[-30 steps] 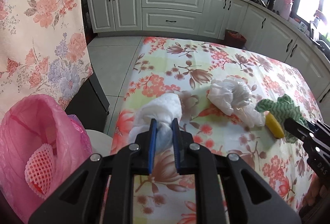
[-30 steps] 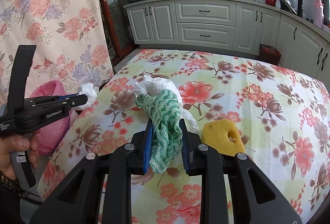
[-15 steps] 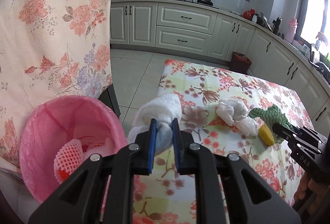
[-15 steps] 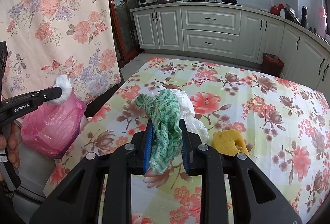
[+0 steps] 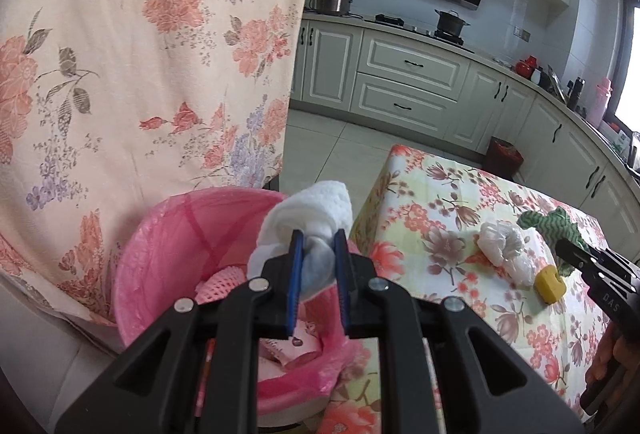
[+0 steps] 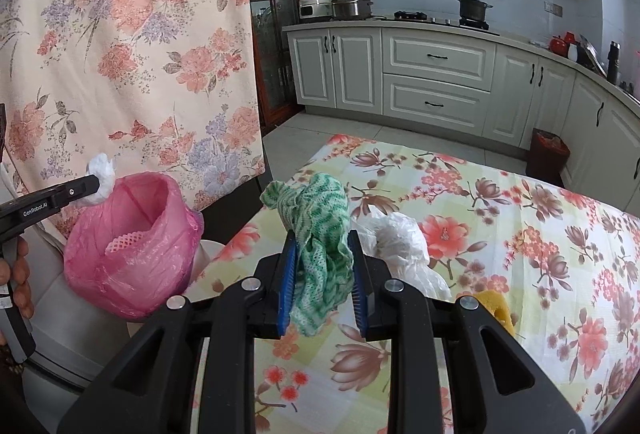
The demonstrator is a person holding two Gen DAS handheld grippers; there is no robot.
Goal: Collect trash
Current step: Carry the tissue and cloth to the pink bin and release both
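My left gripper [image 5: 317,254] is shut on a crumpled white tissue [image 5: 308,218] and holds it over the mouth of a bin lined with a pink bag [image 5: 176,234]. Pink foam netting [image 5: 222,284] lies inside the bin. In the right wrist view the same tissue [image 6: 100,178] hangs at the bin's [image 6: 132,254] far rim. My right gripper [image 6: 322,266] is shut on a green-and-white cloth [image 6: 320,230], lifted above the floral table [image 6: 520,234]. A crumpled white plastic bag [image 6: 400,246] and a yellow sponge [image 6: 498,308] lie on the table behind it.
A floral curtain [image 5: 140,54] hangs just behind the bin. White kitchen cabinets [image 6: 436,82] run along the far wall, with pots on the counter. A small dark-red bin [image 6: 548,154] stands on the floor by the cabinets. A hand [image 6: 16,274] grips the left tool.
My left gripper has carried the tissue off the table leftward and up to above the pink bin. My right gripper has lifted the green cloth off the table toward the bin.
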